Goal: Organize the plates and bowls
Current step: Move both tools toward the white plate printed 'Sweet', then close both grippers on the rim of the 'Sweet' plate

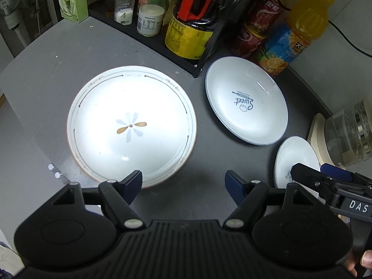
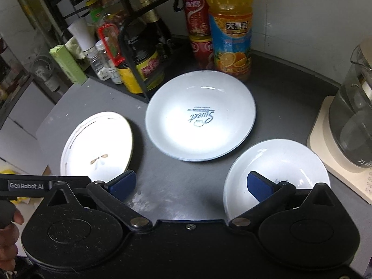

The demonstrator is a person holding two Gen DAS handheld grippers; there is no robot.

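A large white plate with a flower motif [image 1: 131, 126] lies on the grey table, also in the right wrist view [image 2: 97, 146]. A white plate printed "Sweet" [image 1: 246, 100] lies to its right [image 2: 201, 116]. A smaller white plate [image 1: 295, 160] lies nearest the front right [image 2: 279, 167]. My left gripper [image 1: 183, 183] is open and empty, just in front of the flower plate's near rim. My right gripper [image 2: 190, 186] is open and empty; its right finger is over the small plate's near left part.
A black rack [image 1: 204, 53] with sauce bottles and jars stands at the back. Red cans [image 2: 200, 32] and an orange juice bottle [image 2: 230, 28] stand behind the "Sweet" plate. A glass kettle [image 2: 353, 121] on a cream base stands at the right.
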